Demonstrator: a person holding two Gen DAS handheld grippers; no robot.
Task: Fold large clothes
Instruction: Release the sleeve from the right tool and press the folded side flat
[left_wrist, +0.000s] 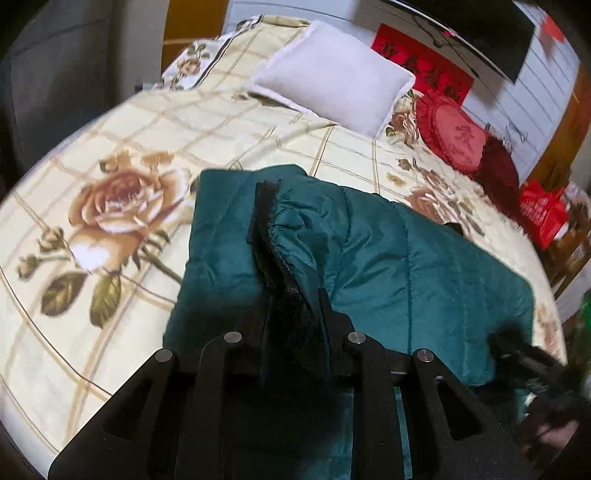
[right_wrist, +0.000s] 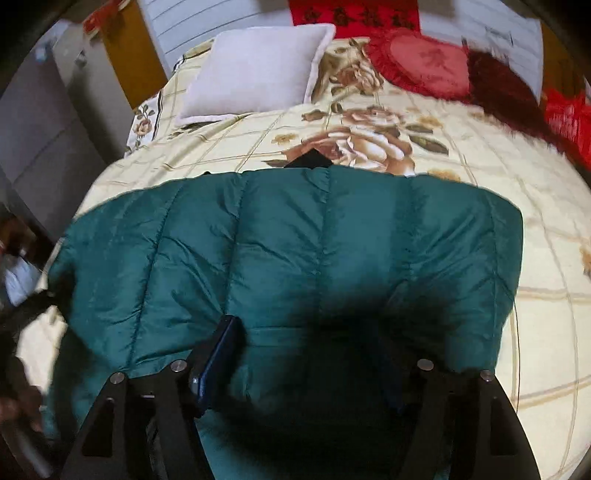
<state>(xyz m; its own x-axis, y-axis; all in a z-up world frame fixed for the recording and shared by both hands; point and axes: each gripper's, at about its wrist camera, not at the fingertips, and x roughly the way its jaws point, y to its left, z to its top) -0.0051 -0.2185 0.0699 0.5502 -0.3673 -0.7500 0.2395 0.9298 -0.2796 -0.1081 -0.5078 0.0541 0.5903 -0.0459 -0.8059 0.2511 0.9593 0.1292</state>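
Teal quilted nylon nearest of all: one puffy jacket (right_wrist: 295, 258), lying flat on the near half of the bed (left_wrist: 110, 129), folded already into a broad rectangle by the look of it, long side running left to right. Pinched in the left gripper (left_wrist: 291, 321), fingers (left_wrist: 255, 332) pressed close on a raised ridge of that fabric ending in a black elastic-edged cuff (left_wrist: 264, 206). So probably a sleeve, lifted clear of the body in order to be laid across it rather than left trailing off the left side. Over the near edge further right, the right gripper (right_wrist: 303, 365), fingers (right_wrist: 218, 358) spread wide with padded cloth bulging between them, clamping nothing as far as can be told. Placed there, at a guess, to pin the bulk down or to take the hem for the next fold. Counted so far: one garment, two grippers, one cuff in view. Further off, more of the bed, floral and bare, likely kept free as working room. At the far end, out of the way: one white pillow (left_wrist: 332, 77) on the left, one red heart-shaped cushion (left_wrist: 454, 136) to its right, one dark red fuzzy cushion (left_wrist: 498, 166) beside that. Far right, past the bed's edge, one red bag (left_wrist: 543, 214). Behind all, one red banner (right_wrist: 354, 14) with dark characters on the wall.
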